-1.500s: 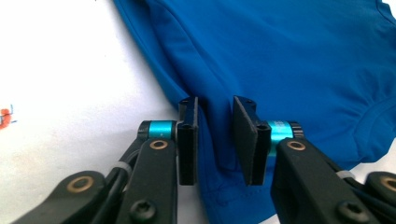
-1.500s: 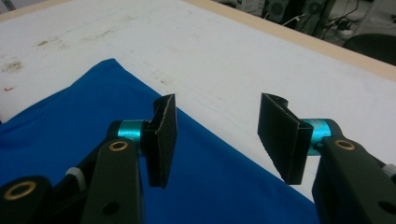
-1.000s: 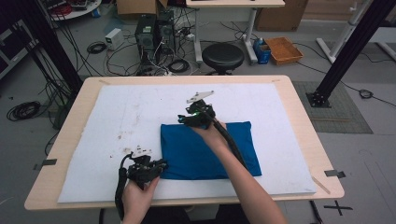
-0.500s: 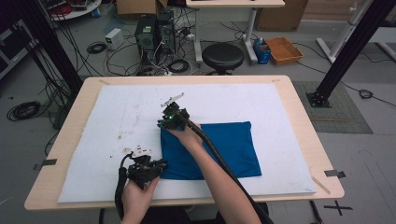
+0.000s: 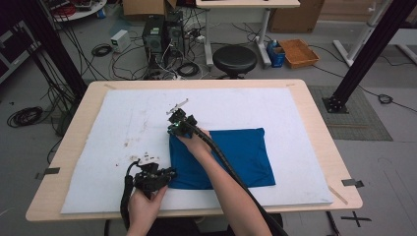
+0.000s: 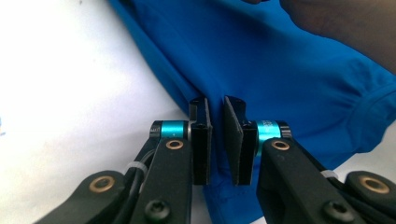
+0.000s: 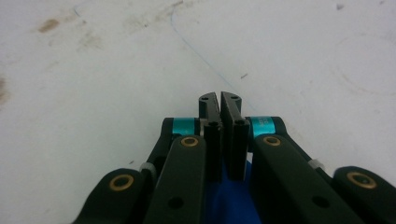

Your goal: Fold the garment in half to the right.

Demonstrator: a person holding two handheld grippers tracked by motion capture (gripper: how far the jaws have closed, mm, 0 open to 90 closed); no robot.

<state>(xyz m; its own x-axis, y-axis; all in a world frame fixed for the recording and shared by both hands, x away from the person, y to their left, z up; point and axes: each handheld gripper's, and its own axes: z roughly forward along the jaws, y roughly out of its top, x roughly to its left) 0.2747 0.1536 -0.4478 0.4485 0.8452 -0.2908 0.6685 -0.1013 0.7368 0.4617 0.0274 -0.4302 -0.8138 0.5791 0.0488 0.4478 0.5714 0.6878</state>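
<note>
Left tongs (image 5: pixel 164 176): low at the cloth's near-left corner, pinched together on its edge fold.
Blue cloth (image 5: pixel 236 157): folded flat on the white mat (image 5: pixel 98 147), right of centre on the worktop (image 5: pixel 319 128).
Right tongs (image 5: pixel 173 129): at the cloth's far-left corner, just closed, clamped on that corner.

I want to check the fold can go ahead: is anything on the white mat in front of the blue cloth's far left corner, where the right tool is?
Nothing visible. The right tool pinches the blue cloth at its far left corner, and the white mat ahead of it is bare apart from faint stains and a thin blue line.
</note>
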